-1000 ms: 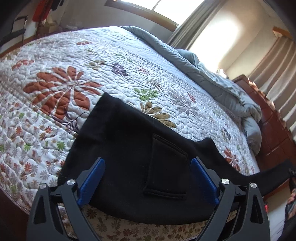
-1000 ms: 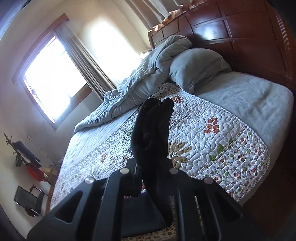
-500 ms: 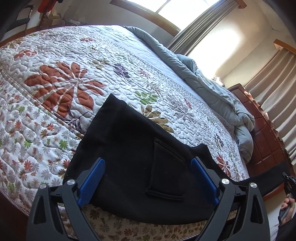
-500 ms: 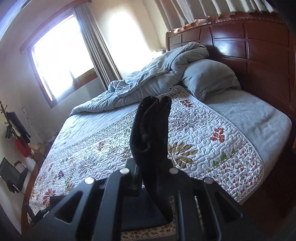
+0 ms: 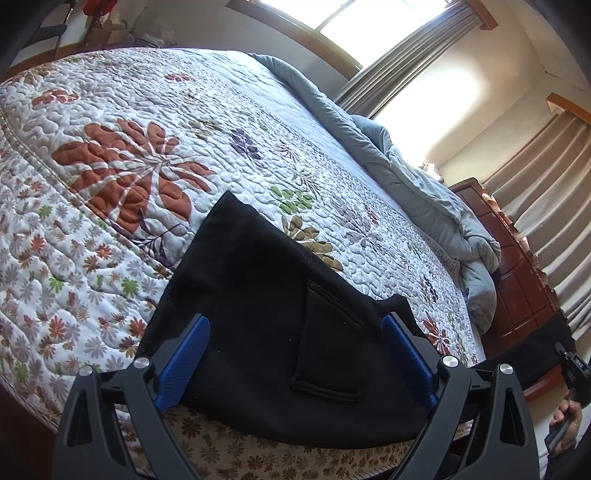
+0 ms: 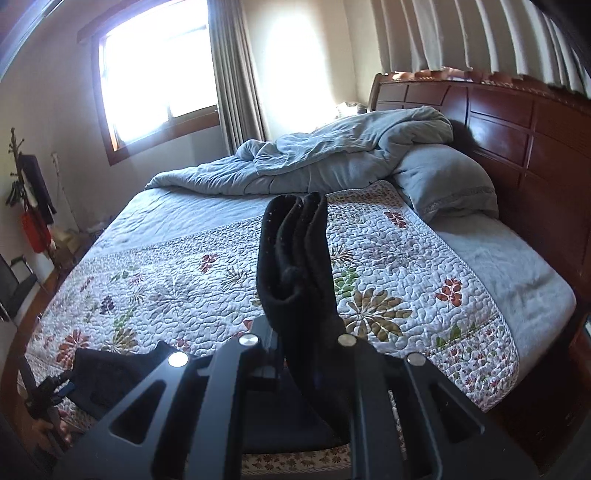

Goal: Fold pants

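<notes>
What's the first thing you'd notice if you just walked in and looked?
The black fabric pants spread at the near edge of the flowery quilted bedspread, between the open blue pads of the left claw. The right claw pinches a bunched end upright, with a crumpled grey-blue duvet behind.

A bed (image 6: 517, 295) fills the room, spread with a white floral quilt (image 6: 192, 280). A rumpled grey-blue duvet (image 6: 332, 155) and a pillow (image 6: 443, 181) lie against the dark red wooden headboard (image 6: 517, 118). A wood-framed window (image 6: 155, 74) glares with daylight beside grey curtains (image 6: 232, 74); pale pleated drapes (image 6: 461, 33) hang above the headboard
</notes>
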`<state>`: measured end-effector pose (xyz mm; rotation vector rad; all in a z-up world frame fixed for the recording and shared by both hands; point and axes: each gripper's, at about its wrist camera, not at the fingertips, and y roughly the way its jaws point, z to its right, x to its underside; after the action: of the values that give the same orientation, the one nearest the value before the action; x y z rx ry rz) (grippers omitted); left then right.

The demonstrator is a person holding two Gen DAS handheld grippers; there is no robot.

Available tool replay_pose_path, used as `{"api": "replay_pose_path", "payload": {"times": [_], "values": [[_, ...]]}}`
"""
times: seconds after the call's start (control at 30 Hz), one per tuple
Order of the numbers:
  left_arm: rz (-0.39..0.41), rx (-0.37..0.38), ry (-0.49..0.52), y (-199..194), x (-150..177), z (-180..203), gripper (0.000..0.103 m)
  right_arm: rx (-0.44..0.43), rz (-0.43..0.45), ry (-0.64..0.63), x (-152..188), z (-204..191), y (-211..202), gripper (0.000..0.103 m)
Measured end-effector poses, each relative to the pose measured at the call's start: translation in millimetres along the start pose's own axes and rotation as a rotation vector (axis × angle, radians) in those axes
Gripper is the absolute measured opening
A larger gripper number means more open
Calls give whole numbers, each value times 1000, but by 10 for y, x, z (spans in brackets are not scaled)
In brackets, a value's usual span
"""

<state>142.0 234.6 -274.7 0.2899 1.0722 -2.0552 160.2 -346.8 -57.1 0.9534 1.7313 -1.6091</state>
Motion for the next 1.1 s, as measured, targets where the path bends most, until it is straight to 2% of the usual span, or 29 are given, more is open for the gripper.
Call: {"api": "replay_pose_path", "payload": {"times": [0.6, 1.1], "values": [[2, 11, -8, -4, -16, -29, 95, 57, -51, -303, 275, -894, 305, 10], [5, 17, -14, -12, -11, -44, 95, 109, -87, -638, 789, -1691, 591, 10]]}}
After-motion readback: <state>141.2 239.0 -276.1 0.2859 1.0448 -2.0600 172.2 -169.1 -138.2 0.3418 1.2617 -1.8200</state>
